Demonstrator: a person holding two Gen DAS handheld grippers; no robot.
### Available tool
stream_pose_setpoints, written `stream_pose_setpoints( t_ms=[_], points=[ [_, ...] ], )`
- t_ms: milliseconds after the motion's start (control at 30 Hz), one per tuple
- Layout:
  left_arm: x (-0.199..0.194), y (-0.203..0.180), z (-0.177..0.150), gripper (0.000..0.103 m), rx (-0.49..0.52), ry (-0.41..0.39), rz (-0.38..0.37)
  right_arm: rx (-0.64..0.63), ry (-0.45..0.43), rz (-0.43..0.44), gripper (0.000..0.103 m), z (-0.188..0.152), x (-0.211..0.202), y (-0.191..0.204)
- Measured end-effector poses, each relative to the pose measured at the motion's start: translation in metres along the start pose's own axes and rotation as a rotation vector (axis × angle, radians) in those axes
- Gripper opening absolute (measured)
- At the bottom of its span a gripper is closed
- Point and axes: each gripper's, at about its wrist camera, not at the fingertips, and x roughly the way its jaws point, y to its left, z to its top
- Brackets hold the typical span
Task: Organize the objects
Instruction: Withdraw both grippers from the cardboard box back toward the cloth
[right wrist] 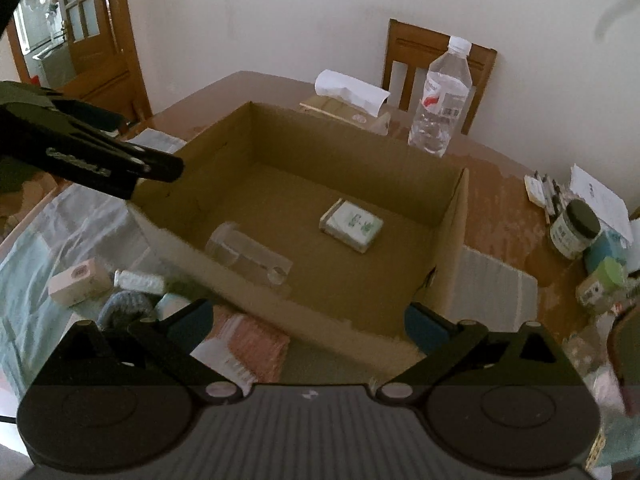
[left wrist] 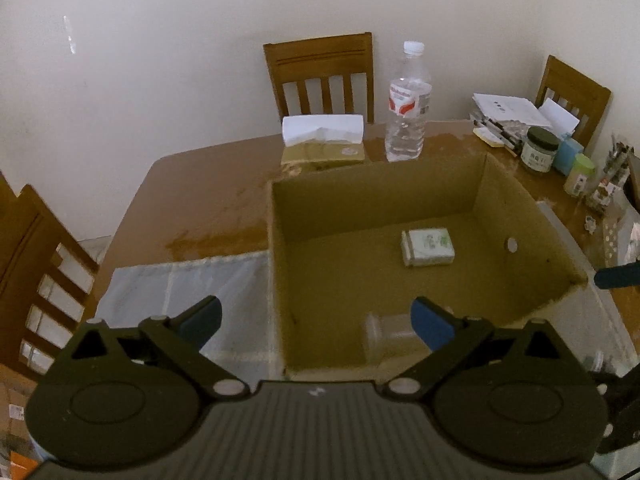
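An open cardboard box (left wrist: 520,208) (right wrist: 452,216) stands on the wooden table. Inside it lie a small green-and-white packet (left wrist: 428,246) (right wrist: 351,224) and a clear plastic container (left wrist: 390,336) (right wrist: 248,252) on its side. My left gripper (left wrist: 316,324) is open over the box's near left corner, with nothing between its fingers; in the right wrist view it shows at the left (right wrist: 100,160). My right gripper (right wrist: 308,326) is open and empty above the box's near wall. Before the box lie a pale pink carton (right wrist: 78,282), a small white bottle (right wrist: 138,282), a grey knitted item (right wrist: 124,308) and a pinkish packet (right wrist: 248,348).
A water bottle (left wrist: 406,100) (right wrist: 440,100) and a tissue box (left wrist: 324,140) (right wrist: 348,96) stand behind the cardboard box. Jars (left wrist: 540,150) (right wrist: 574,230), papers and small tubs crowd the table's right side. A white cloth (left wrist: 180,280) covers the table's left part. Wooden chairs (left wrist: 320,76) ring the table.
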Motion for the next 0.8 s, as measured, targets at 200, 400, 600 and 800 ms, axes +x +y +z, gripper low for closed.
stream_pose_setpoints(
  t_ms=[200, 400, 600, 800],
  points=[
    [-0.014, 0.009, -0.035, 0.101, -0.004, 0.0, 0.011, 0.084, 0.011, -0.047, 0.103, -0.029, -0.007, 0.014],
    [-0.021, 0.02, -0.071, 0.101, -0.031, 0.036, -0.019, 0.214, 0.014, -0.091, 0.103, -0.063, -0.021, 0.025],
    [-0.027, 0.028, -0.105, 0.101, -0.037, 0.047, -0.046, 0.351, 0.042, -0.173, 0.103, -0.099, -0.033, 0.035],
    [-0.027, 0.03, -0.131, 0.101, -0.032, 0.078, -0.068, 0.452, 0.085, -0.254, 0.103, -0.135, -0.041, 0.037]
  ],
)
